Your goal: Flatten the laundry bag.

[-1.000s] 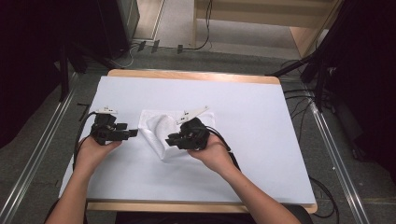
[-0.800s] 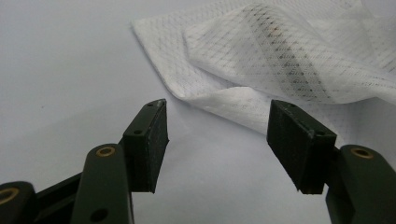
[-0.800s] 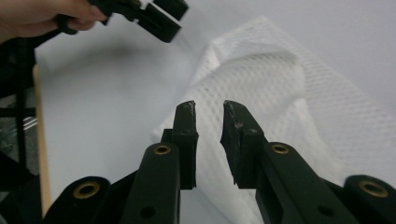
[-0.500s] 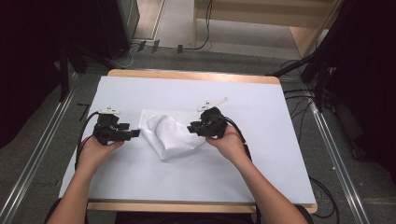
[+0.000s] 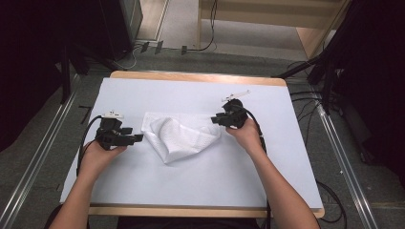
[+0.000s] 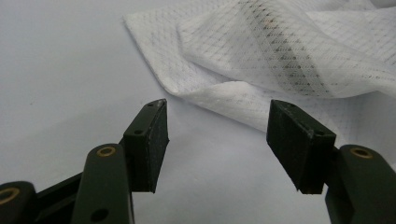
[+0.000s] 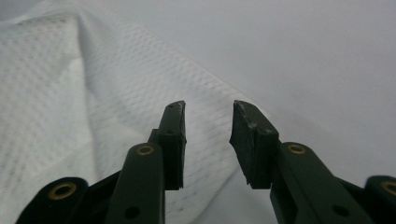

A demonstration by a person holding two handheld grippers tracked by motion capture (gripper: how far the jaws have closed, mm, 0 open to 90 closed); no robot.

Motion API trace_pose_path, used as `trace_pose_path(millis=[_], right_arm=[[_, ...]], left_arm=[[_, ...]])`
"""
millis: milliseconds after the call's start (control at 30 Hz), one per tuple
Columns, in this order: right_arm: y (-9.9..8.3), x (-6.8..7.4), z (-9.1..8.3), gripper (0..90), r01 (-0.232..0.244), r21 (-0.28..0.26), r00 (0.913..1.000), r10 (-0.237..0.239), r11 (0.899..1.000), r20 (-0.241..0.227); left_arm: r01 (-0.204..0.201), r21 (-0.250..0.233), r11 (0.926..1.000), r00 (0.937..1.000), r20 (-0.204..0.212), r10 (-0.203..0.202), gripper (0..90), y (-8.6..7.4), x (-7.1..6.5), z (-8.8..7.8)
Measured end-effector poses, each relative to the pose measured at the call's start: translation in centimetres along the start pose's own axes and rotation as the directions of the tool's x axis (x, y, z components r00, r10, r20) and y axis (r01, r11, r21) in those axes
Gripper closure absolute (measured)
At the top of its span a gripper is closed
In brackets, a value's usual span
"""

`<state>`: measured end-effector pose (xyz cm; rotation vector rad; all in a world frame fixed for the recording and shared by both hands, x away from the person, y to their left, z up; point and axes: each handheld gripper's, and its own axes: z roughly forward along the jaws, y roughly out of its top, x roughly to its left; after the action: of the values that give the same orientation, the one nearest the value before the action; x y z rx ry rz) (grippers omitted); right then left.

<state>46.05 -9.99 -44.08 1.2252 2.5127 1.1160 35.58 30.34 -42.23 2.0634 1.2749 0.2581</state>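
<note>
While the crumpled white mesh cloth [image 5: 180,136] lies at the centre of the white-covered table [image 5: 200,186], its long axis runs from about 10 o'clock to 4 o'clock in the high view, and a tool stands at each end of it. The left tool [image 5: 134,139] sits at 9 o'clock of the cloth, just beside its near-left edge, jaws parted and pointing toward 3 o'clock; in the left gripper view [image 6: 219,140] the cloth's folded edge [image 6: 224,93] lies ahead of the open jaws, not yet between them. The right tool [image 5: 215,119] sits at 2 o'clock of the cloth, at its right corner, pointing toward 9 o'clock; in the right gripper view [image 7: 208,140] the jaws stand partly apart over that corner [image 7: 205,88], with the pads pressing on nothing that can be seen. The coming move probably turns on this pairing: each tool is the nearer one to its own end, so a pinch at both ends would allow the cloth to be spread or folded.

Change from the earlier frames: the right hand [image 5: 246,136] has travelled from the cloth's middle out toward 2 o'clock, and its jaws have just been opening with no cloth gripped. The left hand [image 5: 98,155] has kept its place. The cloth's right part now lies flatter.
</note>
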Motion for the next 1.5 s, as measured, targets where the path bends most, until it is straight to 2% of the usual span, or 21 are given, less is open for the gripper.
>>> trace_pose_path(millis=[33,67,167,233,300,367,500,600,733,800,1033,1133,1233,1333,1433,1500], right_arm=[[0.0,-0.6,0.5,61.9,-0.007,-0.002,0.9997,0.007,1.000,0.022],[0.0,-0.6,0.5,61.9,-0.007,-0.002,0.9997,0.007,1.000,0.022],[-0.1,-1.3,1.3,60.0,-0.006,0.002,0.9980,0.006,1.000,0.062],[-0.1,-1.6,1.9,59.4,-0.015,0.011,0.9970,0.014,1.000,0.076],[-0.2,-1.8,2.4,60.3,-0.022,0.018,0.9974,0.021,1.000,0.068],[-0.3,-1.7,2.8,64.7,-0.021,0.024,0.9969,0.019,0.999,0.076],[-0.3,-1.2,2.8,85.3,-0.010,0.038,0.9974,0.007,0.999,0.071],[-0.2,-1.2,2.7,89.0,-0.015,0.049,0.9976,0.012,0.999,0.068],[-0.4,-2.0,2.2,89.0,-0.034,0.035,0.9962,0.031,0.999,0.081],[-0.6,-2.8,1.8,89.0,-0.067,0.023,0.9941,0.064,0.998,0.088],[-1.6,-5.3,0.4,88.9,-0.133,0.002,0.9832,0.132,0.991,0.126],[-2.0,-5.8,0.2,88.1,-0.151,0.003,0.9798,0.149,0.989,0.134],[-2.2,-5.9,0.0,86.0,-0.152,0.004,0.9795,0.150,0.988,0.135],[-2.3,-5.6,-0.2,78.7,-0.150,0.005,0.9794,0.147,0.989,0.138],[-2.5,-5.3,-0.7,72.7,-0.142,-0.001,0.9800,0.141,0.990,0.141],[-2.8,-4.9,-1.2,71.7,-0.134,-0.006,0.9809,0.134,0.991,0.141]], left_arm=[[0.000,0.000,1.0000,1.0000,-0.001,0.000,39.5,0.0,0.0,0.0],[0.002,0.000,1.0000,1.0000,0.001,-0.002,39.5,-0.1,0.0,0.0],[0.005,0.000,1.0000,1.0000,-0.001,-0.005,39.5,-0.2,0.0,0.0],[0.006,0.002,1.0000,1.0000,-0.003,-0.006,39.5,-0.2,0.1,-0.1],[0.006,0.000,1.0000,1.0000,-0.002,-0.006,39.5,-0.2,0.1,-0.1],[0.007,0.001,1.0000,1.0000,-0.002,-0.007,39.5,-0.2,0.1,-0.1],[0.007,-0.001,1.0000,1.0000,0.003,-0.007,39.5,-0.2,0.0,0.0],[0.003,0.000,1.0000,1.0000,0.004,-0.003,39.5,-0.2,0.0,0.0],[0.004,-0.002,1.0000,1.0000,0.005,-0.004,39.5,-0.2,0.0,-0.1],[0.004,0.001,1.0000,1.0000,0.005,-0.004,39.5,-0.2,0.0,-0.1],[0.010,0.000,0.9999,0.9997,0.024,-0.010,39.6,0.2,-0.3,0.3],[0.014,0.002,0.9999,0.9991,0.040,-0.014,40.1,0.5,-0.6,0.7],[0.029,-0.005,0.9996,0.9963,0.081,-0.028,40.8,1.2,-0.9,1.1],[0.033,0.001,0.9994,0.9949,0.095,-0.033,41.3,2.2,-1.4,1.4],[0.024,-0.006,0.9997,0.9930,0.116,-0.023,41.5,3.2,-1.9,1.9],[0.006,-0.004,1.0000,0.9938,0.111,-0.006,41.6,4.1,-2.2,2.3]])
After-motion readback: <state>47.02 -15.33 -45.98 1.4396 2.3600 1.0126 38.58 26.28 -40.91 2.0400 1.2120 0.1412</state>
